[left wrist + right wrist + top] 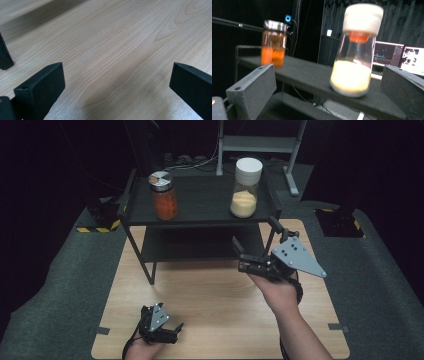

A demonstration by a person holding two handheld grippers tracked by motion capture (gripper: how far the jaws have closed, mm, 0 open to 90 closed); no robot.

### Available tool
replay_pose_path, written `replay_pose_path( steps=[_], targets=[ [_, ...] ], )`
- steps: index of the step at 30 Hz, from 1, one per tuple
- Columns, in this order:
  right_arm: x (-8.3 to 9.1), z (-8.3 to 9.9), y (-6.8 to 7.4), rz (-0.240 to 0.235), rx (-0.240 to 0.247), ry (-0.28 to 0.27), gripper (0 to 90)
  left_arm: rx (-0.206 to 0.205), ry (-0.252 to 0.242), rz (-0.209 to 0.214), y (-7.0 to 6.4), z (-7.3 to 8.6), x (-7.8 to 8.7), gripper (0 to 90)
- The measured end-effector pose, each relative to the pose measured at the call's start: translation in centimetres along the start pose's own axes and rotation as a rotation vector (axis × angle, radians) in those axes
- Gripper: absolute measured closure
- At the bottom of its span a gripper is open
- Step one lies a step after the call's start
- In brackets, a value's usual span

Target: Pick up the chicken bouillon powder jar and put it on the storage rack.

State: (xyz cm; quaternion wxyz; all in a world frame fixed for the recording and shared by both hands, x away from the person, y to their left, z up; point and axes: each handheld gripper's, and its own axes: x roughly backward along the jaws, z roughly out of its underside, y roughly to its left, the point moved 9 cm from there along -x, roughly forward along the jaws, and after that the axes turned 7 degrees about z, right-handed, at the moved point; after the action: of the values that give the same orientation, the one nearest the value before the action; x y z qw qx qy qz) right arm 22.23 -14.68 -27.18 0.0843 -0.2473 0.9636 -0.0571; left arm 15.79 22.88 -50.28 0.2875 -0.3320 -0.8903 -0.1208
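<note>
A jar of yellow grains with a white cap (245, 187) (355, 52) stands on the right of a black shelf's top (200, 202). Another jar, holding orange powder under a metal lid (163, 195) (273, 43), stands on the left of that top. My right gripper (254, 233) (328, 85) is open, raised in front of the shelf and pointed at the yellow jar, a short way from it, with nothing between its jaws. My left gripper (175, 332) (116, 82) is open and low over the wooden table (210, 315) near its front left, holding nothing.
The black shelf stands at the back of the table and has a lower tier (200, 247) and thin legs (149, 270) (4, 56). Dark carpet (60, 285) surrounds the table. Lit monitors (394, 56) are behind the shelf in the right gripper view.
</note>
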Motion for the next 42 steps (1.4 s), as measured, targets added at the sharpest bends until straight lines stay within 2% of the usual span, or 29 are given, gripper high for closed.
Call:
replay_pose_path(
  steps=[13, 28, 36, 42],
  targets=[
    [2.1, 4.8, 0.9, -0.025, 0.019, 0.093, 0.0, 0.0, -0.001, 0.002, 0.0, 0.0, 0.0, 0.4],
    [5.1, 11.5, 1.6, -0.05, 0.081, 0.252, 0.0, -0.001, 0.007, 0.001, 0.0, -0.1, -0.1, 0.5],
    [6.1, 14.6, 1.6, -0.047, 0.066, 0.328, 0.0, -0.001, 0.005, 0.001, 0.0, 0.0, 0.0, 0.5],
    [6.6, 17.0, 1.5, -0.049, 0.08, 0.386, 0.0, 0.004, 0.009, -0.001, 0.0, -0.1, -0.1, 0.5]
  ],
)
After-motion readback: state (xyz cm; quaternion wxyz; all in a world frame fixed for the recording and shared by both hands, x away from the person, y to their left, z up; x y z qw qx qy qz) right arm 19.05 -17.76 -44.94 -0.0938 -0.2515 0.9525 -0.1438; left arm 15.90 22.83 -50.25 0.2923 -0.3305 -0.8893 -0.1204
